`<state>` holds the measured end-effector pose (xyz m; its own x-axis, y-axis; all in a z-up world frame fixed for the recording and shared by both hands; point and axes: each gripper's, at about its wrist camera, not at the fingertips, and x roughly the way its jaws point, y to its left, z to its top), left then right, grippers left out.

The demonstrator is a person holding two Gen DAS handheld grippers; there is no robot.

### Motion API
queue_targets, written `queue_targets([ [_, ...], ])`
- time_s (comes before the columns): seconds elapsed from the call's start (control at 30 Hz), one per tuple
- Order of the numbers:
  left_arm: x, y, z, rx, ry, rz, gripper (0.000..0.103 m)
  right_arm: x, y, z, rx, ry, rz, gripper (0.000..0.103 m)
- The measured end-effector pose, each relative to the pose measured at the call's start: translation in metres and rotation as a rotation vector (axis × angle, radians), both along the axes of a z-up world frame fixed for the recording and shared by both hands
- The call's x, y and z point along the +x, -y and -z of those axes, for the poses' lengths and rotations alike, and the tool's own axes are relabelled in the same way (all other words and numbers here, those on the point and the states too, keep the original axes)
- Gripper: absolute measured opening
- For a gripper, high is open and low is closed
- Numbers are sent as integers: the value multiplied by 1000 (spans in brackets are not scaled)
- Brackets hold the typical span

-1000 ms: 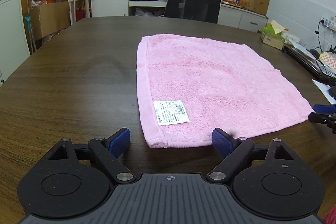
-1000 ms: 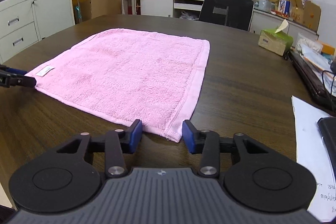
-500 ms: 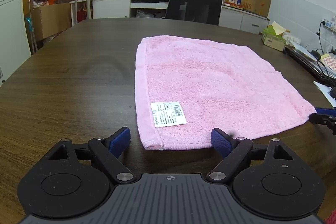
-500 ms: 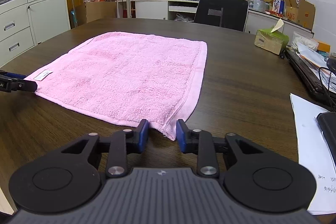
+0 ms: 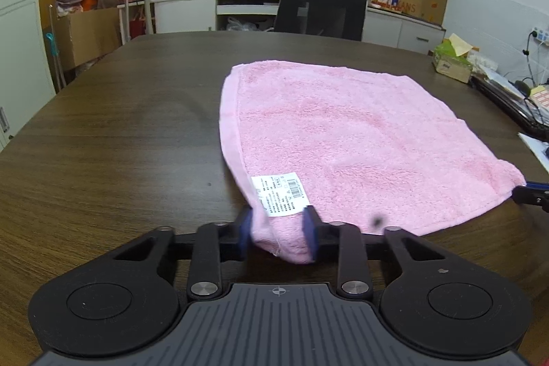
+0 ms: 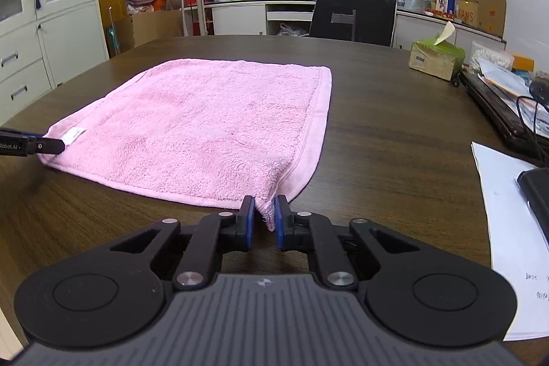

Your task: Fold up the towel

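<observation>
"Pink terry towel (image 5: 346, 139) lies flat on the dark wooden tabletop (image 5: 120, 139) ahead of me. Soft, limp, light."

"Grip?"

"My left gripper (image 5: 278, 237) pinches the labelled near corner; my right gripper (image 6: 264, 216) is closing on the other, cloth between its jaws."

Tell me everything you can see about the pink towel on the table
The pink towel is a roughly square terry cloth with a flat hemmed border, spread open in a single layer on the dark wooden table. A white printed label sits near its near-left corner. That corner is bunched and pinched in the left gripper. The right gripper is closing on the near-right corner, which puckers between its blue pads. The rest lies flat, not yet folded.
</observation>
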<state>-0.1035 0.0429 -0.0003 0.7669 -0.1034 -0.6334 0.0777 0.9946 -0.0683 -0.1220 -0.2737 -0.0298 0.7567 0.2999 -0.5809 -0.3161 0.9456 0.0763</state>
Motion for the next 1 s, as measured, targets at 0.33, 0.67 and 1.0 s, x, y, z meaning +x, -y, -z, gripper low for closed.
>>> queue_targets([
  [0.33, -8, -7, -11, -44, 58, -10, 4, -12, 0, -5, 27, 24, 7, 9],
  [0.67, -27, -22, -18, -157, 54, 5, 4, -51, 14, -25, 92, 70, -21, 9],
  [1.0, -40, -30, -61, -249, 159, 18, 4, -79, 37, -61, 274, 152, -49, 9],
])
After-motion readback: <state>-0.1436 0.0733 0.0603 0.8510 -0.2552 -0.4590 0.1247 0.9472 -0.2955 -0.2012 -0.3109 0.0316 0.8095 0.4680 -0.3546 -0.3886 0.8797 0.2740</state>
